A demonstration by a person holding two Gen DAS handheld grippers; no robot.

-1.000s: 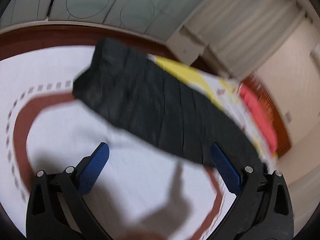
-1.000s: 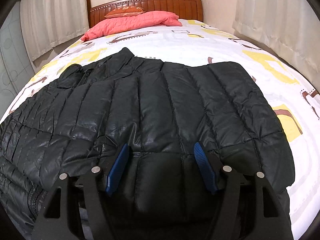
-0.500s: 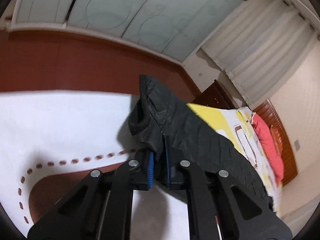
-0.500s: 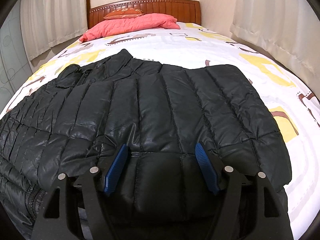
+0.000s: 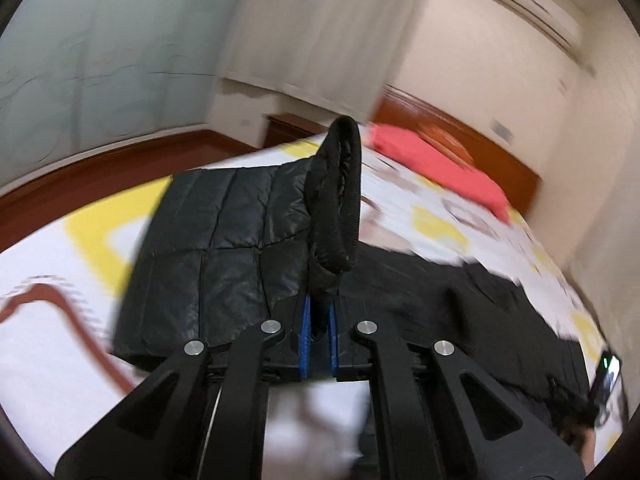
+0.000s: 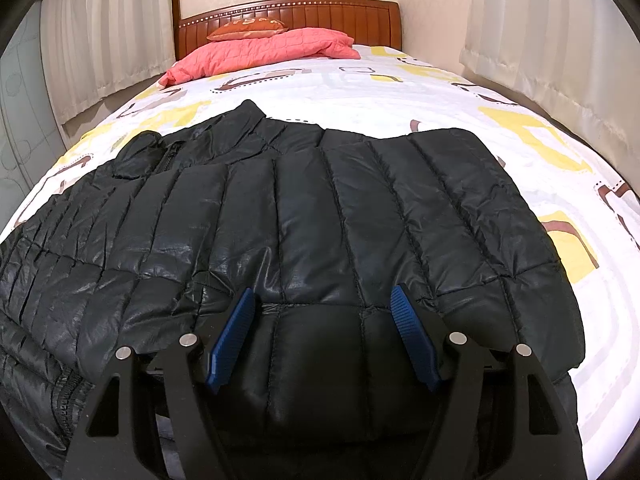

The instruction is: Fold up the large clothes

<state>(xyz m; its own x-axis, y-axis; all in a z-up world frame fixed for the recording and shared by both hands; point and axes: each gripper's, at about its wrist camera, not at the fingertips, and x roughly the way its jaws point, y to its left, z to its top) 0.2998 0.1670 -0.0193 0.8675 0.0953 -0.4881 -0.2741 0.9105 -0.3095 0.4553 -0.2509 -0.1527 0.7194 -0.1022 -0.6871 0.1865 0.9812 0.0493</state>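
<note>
A black quilted puffer jacket (image 6: 312, 208) lies spread on the bed with its collar toward the headboard. In the left wrist view my left gripper (image 5: 318, 304) is shut on the jacket's sleeve end; the ribbed cuff (image 5: 344, 200) sticks up past the blue pads. The sleeve (image 5: 224, 248) hangs lifted to the left, above the sheet. The jacket body (image 5: 460, 300) lies beyond it to the right. My right gripper (image 6: 324, 300) stands open low over the jacket's hem area, with puffed fabric between its blue fingers (image 6: 234, 336) but not pinched.
The bed sheet (image 6: 360, 92) is white with yellow and brown patterns. A pink quilt (image 6: 264, 50) and an orange cushion lie by the wooden headboard (image 6: 288, 12). Curtains (image 6: 540, 40) hang on both sides. A small lit screen (image 5: 606, 372) shows at the right edge.
My left gripper closed on the sleeve cuff, lifted it off the sheet and swung it toward the jacket body, rolling as it went. The right gripper has stayed put.
</note>
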